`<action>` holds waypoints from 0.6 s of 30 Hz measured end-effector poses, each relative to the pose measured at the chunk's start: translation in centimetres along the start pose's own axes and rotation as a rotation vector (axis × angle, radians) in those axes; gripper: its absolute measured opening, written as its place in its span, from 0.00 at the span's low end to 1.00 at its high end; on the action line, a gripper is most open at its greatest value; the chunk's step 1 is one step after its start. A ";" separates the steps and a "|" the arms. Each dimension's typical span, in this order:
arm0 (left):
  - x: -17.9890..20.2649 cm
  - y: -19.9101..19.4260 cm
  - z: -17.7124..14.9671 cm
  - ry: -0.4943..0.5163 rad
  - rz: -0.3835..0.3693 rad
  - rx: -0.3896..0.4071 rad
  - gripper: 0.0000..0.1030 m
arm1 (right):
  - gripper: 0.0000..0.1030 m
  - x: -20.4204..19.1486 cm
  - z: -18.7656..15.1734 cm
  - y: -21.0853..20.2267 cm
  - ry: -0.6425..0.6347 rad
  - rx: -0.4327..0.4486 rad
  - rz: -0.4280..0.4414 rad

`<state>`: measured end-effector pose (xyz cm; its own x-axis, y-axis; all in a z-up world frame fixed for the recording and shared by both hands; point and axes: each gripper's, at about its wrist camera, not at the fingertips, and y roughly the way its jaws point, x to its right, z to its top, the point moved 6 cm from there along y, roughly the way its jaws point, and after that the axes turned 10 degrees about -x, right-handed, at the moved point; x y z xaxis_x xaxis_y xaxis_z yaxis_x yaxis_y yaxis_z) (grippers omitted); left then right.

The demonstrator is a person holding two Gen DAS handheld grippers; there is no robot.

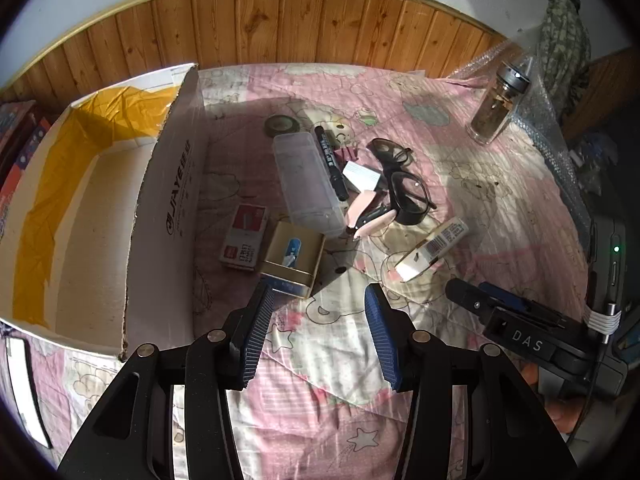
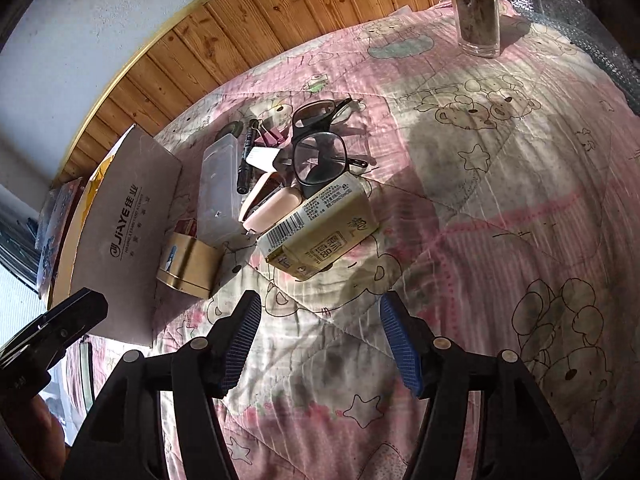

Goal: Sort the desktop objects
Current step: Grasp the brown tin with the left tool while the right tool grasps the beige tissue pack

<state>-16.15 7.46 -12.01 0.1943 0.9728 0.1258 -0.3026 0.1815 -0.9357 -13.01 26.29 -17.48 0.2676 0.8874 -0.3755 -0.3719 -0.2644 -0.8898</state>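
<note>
A pile of small objects lies on the pink quilt: a gold tin (image 1: 291,261) (image 2: 189,265), a red staple box (image 1: 243,237), a clear plastic case (image 1: 308,184) (image 2: 219,188), a black marker (image 1: 330,161) (image 2: 245,156), a pink stapler (image 1: 367,216) (image 2: 267,202), black glasses (image 1: 406,186) (image 2: 318,148) and a drink carton (image 1: 434,246) (image 2: 320,232). My left gripper (image 1: 320,300) is open and empty, its left fingertip just in front of the gold tin. My right gripper (image 2: 320,308) is open and empty, just short of the carton.
An open cardboard box (image 1: 160,216) (image 2: 128,216) with yellow lining stands at the left. A glass jar (image 1: 498,106) (image 2: 476,8) stands at the far right, by bubble wrap (image 1: 560,152). A tape roll (image 1: 280,124) lies behind the case. Wood panelling runs along the back.
</note>
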 end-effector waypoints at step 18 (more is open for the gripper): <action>-1.1 6.2 2.7 0.006 -0.027 -0.045 0.54 | 0.76 -1.8 4.5 4.4 -0.229 0.025 -0.129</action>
<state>-20.76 7.88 -17.01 0.2079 0.9667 0.1493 -0.2550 0.2009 -0.9458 -19.18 25.21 -19.55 0.1075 0.9762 -0.1881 -0.3707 -0.1362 -0.9187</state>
